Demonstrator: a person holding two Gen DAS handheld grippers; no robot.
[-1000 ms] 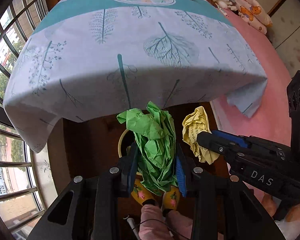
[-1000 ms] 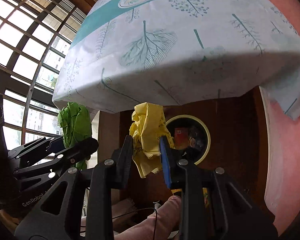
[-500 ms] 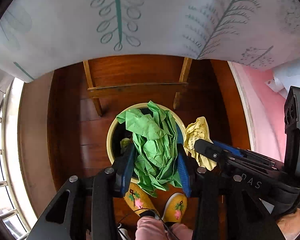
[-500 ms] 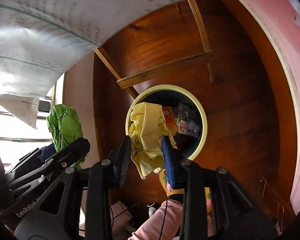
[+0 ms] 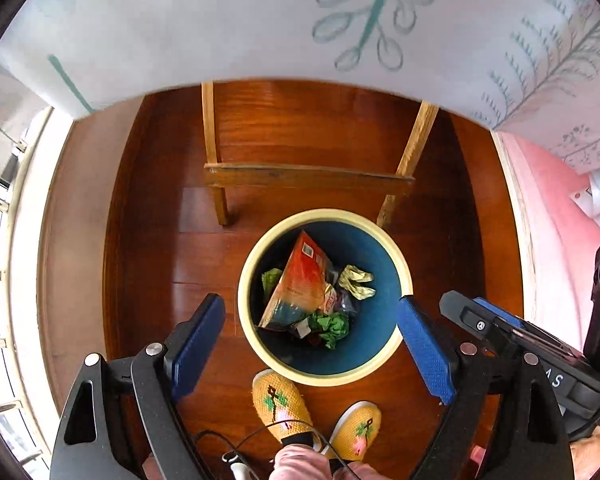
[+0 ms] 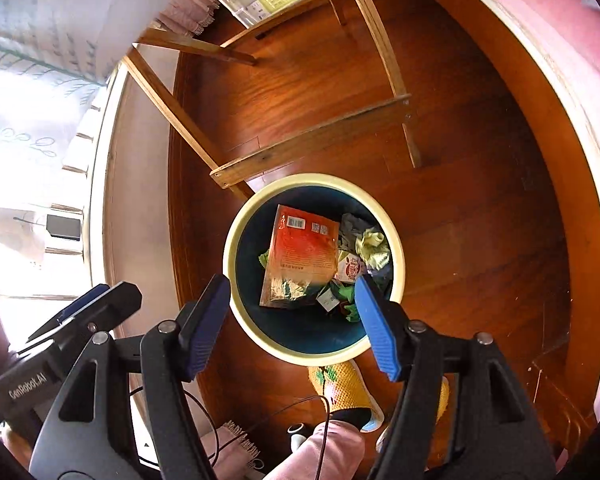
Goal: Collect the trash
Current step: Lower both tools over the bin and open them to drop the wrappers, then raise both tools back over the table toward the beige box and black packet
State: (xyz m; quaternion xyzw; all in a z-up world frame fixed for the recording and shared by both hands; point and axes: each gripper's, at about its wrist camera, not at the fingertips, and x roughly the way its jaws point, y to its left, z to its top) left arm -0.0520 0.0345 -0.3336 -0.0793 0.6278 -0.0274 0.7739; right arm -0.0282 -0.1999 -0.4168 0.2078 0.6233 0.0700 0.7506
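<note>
The round bin (image 5: 324,214) with a cream rim and blue inside stands on the wooden floor below both grippers. In it lie a crumpled green paper (image 5: 333,325), a crumpled yellow paper (image 5: 356,281) and a red snack bag (image 5: 300,280). My left gripper (image 5: 310,302) hangs over the bin, its jaws opening wide with nothing between them. In the right wrist view the bin (image 6: 312,179) shows the yellow paper (image 6: 374,249), the green paper (image 6: 349,309) and the red bag (image 6: 304,252). My right gripper (image 6: 291,280) is also over it, jaws opening and empty.
A wooden table frame (image 5: 308,176) with a crossbar stands just behind the bin, under a leaf-print tablecloth (image 5: 260,20). The person's yellow slippers (image 5: 280,400) are at the bin's near side, with a cable over them. A pink bed cover (image 5: 552,208) runs along the right.
Both grippers sank toward the bin and their jaws spread. The green paper left the left gripper and the yellow paper left the right one; both now lie in the bin.
</note>
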